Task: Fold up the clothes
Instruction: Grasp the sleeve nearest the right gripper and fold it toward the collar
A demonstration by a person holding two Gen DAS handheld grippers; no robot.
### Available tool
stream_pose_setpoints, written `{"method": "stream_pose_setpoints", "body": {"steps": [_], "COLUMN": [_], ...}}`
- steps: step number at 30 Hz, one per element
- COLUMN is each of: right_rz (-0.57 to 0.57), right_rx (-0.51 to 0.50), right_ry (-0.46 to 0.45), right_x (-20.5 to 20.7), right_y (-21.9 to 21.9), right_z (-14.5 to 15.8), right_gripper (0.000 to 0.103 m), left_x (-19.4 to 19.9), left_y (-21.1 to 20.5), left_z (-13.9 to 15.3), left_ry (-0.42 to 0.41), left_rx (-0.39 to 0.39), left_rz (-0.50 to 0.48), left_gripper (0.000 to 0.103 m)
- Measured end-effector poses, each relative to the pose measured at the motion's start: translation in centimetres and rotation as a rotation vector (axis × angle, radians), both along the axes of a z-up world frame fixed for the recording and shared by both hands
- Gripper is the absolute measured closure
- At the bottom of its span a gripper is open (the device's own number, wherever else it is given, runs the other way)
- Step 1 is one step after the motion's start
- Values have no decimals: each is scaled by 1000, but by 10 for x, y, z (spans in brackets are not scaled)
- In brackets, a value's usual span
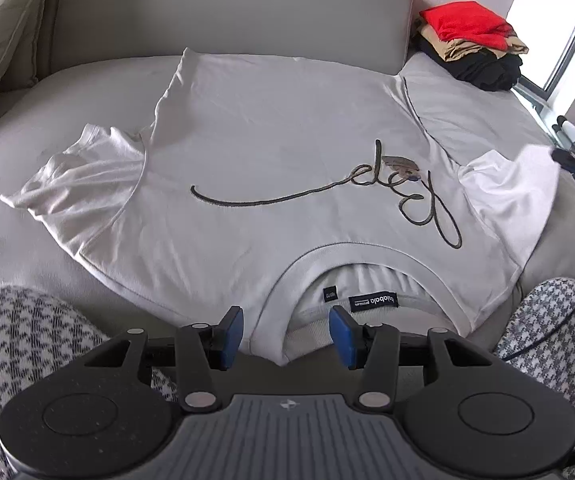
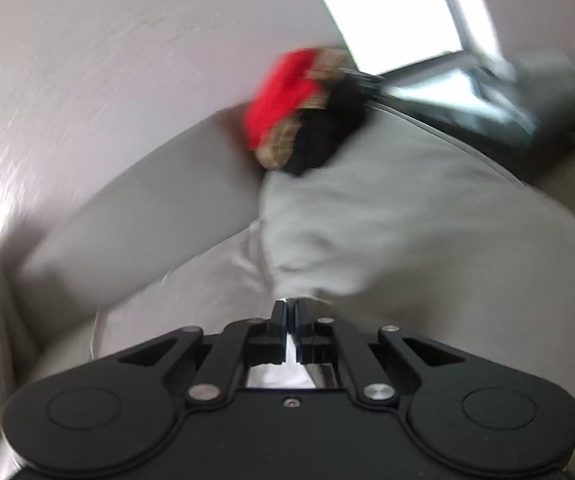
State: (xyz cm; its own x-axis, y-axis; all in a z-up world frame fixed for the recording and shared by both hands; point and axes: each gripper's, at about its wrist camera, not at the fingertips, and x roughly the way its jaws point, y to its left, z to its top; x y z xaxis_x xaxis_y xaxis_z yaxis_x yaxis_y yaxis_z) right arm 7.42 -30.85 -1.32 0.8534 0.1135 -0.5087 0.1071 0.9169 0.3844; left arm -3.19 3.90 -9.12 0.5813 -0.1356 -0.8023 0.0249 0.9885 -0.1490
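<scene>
A white T-shirt lies spread face up on the grey sofa seat, collar nearest the camera, both sleeves out — its folding looks barely begun; a stack of folded clothes, red on top, sits at the far corner, so part of the job appears done; the left gripper hovers at the collar, jaws wide apart, holding nothing; the right gripper is pinched tight on a fold of pale cloth — probably the shirt's right sleeve or side, though blur hides which; the side folds and the final halving remain.
</scene>
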Motion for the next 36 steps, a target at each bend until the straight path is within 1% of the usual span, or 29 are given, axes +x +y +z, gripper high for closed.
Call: {"method": "stream_pose_setpoints", "body": {"steps": [4, 6, 8, 10, 12, 13, 16, 17, 20, 22, 23, 25, 26, 27, 30, 32, 36], "right_rz": [226, 348, 454, 562, 635, 630, 530, 462, 227, 141, 110, 127, 136, 148, 221, 258, 252], "right_rx": [-250, -405, -545, -649, -728, -729, -570, -496, -294, -211, -187, -255, -289, -324, -433, -463, -419], "right_ry": [-15, -4, 19, 63, 95, 94, 95, 105, 186, 270, 316, 440, 502, 556, 628, 648, 663], "right_x": [-7, -17, -29, -41, -50, -53, -48, -40, -4, 23, 34, 45, 51, 54, 39, 29, 14], "right_y": [77, 118, 151, 173, 185, 183, 156, 142, 92, 72, 64, 67, 68, 70, 78, 75, 63], "right_z": [7, -2, -16, -31, -41, -40, -22, -16, -11, -24, -31, -51, -61, -68, -62, -60, -48], "right_gripper": [99, 99, 99, 98, 94, 94, 94, 94, 94, 94, 94, 94, 97, 98, 98, 98, 96], "left_x": [-4, -4, -4, -4, -3, -3, -3, -2, -1, -1, -2, -3, -3, -3, 0, 4, 5], "left_y": [3, 6, 8, 10, 11, 12, 13, 13, 10, 7, 6, 5, 5, 5, 5, 3, -1], "left_z": [0, -1, -1, -3, -4, -4, -4, -4, -3, -2, -2, -1, 0, 1, -1, -3, -4], "left_ry": [-6, -6, -5, -1, 4, 4, 3, 1, -2, 0, 1, 0, -2, -5, 0, 6, 4], "left_rx": [-16, -24, -30, -34, -36, -39, -45, -47, -41, -34, -29, -14, -6, -2, -11, -21, -11], "left_rz": [5, 13, 20, 22, 22, 22, 22, 22, 17, 9, 4, -1, -1, 0, 7, -1, -23], "left_gripper": [56, 56, 56, 56, 56, 56, 56, 56, 56, 56, 56, 56, 55, 55, 55, 55, 54]}}
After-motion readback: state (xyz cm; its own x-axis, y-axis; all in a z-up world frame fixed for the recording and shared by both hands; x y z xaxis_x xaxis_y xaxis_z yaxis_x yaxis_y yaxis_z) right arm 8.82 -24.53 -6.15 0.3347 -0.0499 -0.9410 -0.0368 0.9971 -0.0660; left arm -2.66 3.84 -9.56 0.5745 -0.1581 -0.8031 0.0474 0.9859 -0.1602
